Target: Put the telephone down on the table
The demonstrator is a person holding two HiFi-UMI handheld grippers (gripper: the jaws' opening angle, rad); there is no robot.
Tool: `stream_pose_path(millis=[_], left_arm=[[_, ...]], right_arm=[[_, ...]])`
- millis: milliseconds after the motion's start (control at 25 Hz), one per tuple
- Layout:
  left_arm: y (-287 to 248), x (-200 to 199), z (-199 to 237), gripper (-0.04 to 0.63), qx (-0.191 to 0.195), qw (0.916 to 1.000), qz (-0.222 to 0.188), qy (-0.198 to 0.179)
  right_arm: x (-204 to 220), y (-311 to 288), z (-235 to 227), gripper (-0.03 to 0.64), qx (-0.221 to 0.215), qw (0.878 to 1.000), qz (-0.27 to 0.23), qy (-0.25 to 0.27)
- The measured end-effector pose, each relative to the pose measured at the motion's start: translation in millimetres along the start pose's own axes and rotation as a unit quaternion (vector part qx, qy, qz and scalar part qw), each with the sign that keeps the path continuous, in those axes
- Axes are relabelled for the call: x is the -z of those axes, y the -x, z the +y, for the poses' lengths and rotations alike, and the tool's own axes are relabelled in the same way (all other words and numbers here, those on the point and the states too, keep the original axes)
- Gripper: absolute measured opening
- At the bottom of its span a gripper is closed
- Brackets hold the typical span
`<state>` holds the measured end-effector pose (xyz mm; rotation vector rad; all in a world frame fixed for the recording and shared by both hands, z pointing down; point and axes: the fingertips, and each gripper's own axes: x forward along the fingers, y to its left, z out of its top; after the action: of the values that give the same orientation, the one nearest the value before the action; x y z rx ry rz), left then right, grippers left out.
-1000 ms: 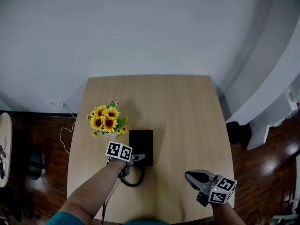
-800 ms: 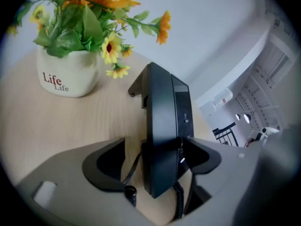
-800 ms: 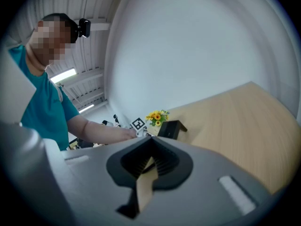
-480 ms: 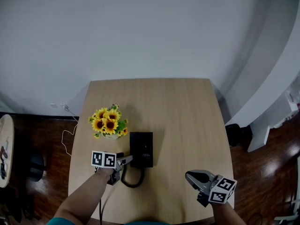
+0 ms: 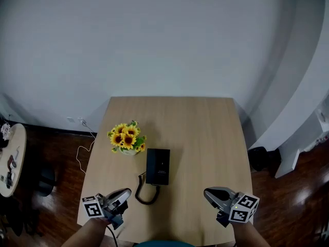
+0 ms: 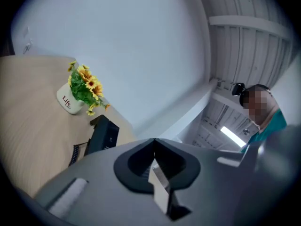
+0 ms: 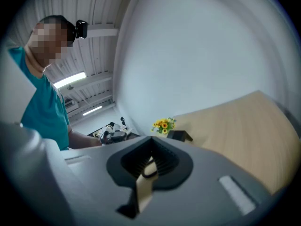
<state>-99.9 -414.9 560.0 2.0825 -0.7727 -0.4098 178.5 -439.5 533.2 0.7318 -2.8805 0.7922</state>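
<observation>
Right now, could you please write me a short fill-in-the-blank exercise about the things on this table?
1. The flowers in the white pot are ____ in colour.
2. The telephone lies flat on the table, and its colour is ____.
3. In the head view, the flowers stand to the ____ of the telephone.

Missing words: yellow; black; left.

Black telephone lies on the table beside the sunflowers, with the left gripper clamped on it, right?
No: the left gripper has just closed on nothing, as the left gripper view shows. The telephone does lie on the table beside the sunflowers.
</observation>
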Motion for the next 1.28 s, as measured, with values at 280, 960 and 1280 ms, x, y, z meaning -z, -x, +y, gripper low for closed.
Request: stream_pose_path(millis=[280,960,1280], left_arm=[[36,16,-86,0.005,0.012,0.9972,-0.042,-0.061],[168,10,-173,0.005,0.075,0.9876,-0.038,-0.132],[279,34,-183,0.005,0.114,0.9859,0.009,-0.123]], right_arm=[[-13,16,18,0.002,-0.045,0.999,-0.013,0.006],[9,3,168,0.002,-0.035,0.998,-0.035,0.036],[61,-3,295,0.002,0.007,0.998,-0.056,0.012]])
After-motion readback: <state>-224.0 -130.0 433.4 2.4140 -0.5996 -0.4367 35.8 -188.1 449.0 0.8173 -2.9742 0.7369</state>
